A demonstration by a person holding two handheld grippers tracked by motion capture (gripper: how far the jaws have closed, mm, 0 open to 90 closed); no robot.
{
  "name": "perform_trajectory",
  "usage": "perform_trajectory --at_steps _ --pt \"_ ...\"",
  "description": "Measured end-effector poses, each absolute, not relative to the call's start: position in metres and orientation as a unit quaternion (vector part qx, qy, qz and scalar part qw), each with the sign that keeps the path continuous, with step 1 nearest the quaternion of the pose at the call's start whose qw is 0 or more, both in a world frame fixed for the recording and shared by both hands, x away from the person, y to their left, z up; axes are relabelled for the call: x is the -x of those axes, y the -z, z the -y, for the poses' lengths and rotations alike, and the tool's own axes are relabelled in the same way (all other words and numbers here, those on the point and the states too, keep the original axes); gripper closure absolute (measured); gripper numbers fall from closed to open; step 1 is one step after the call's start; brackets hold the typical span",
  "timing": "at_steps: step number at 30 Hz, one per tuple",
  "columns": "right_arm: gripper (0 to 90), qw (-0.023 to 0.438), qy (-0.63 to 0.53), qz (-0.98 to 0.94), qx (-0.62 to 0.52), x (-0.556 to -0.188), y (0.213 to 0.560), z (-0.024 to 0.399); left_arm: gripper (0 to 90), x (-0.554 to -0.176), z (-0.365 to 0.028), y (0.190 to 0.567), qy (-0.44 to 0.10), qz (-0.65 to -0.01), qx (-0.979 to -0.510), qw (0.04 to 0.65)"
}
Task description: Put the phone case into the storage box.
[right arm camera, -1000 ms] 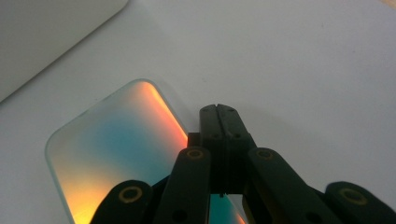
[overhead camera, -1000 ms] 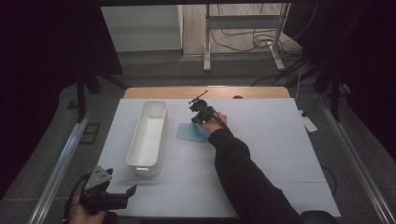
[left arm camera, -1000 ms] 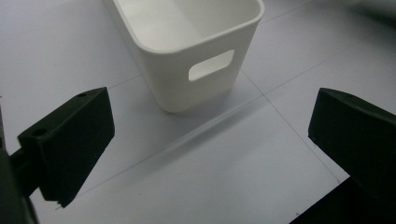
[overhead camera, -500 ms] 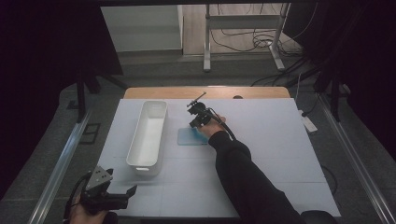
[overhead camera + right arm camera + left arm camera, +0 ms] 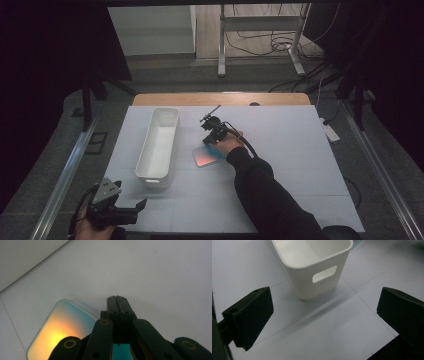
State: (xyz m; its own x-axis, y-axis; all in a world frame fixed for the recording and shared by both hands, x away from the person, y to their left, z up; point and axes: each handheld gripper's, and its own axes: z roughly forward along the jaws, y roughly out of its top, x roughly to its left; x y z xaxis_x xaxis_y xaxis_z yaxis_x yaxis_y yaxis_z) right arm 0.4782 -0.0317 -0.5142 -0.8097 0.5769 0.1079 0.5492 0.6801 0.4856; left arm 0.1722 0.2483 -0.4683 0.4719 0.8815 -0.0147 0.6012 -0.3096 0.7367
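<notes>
A thin iridescent plate (image 5: 204,157) with rounded corners lies on the white table (image 5: 300,150), glowing orange and cyan. In the right gripper view the plate (image 5: 60,327) sits left of and under the jaws. My right gripper (image 5: 210,129) hovers just past it. Seen close, the right gripper (image 5: 116,298) is shut, tips pressed together with nothing between them. I cannot tell whether it touches the plate. My left gripper (image 5: 135,209) rests at the table's near left corner. Its own view shows the left gripper (image 5: 324,315) open, facing the handle end of a white bin (image 5: 317,262).
The long white bin (image 5: 159,142) stands empty, lengthwise, left of the plate. The table's wooden far edge (image 5: 220,98) lies beyond it. A metal rail (image 5: 65,175) runs along the left side, and cables and a stand base (image 5: 260,50) lie on the floor behind.
The right hand and its gripper have shifted toward the near side. The plate has moved with them and its sheen has turned from blue to orange. The left gripper has stayed put.
</notes>
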Motion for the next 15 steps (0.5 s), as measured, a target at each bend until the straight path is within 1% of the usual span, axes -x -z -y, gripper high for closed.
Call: perform_trajectory --at_steps 15 --pt "89.4 0.016 -0.253 -0.926 -0.281 -0.450 0.512 0.046 1.5 -0.173 -0.248 0.468 -0.200 -0.474 -0.784 0.346"
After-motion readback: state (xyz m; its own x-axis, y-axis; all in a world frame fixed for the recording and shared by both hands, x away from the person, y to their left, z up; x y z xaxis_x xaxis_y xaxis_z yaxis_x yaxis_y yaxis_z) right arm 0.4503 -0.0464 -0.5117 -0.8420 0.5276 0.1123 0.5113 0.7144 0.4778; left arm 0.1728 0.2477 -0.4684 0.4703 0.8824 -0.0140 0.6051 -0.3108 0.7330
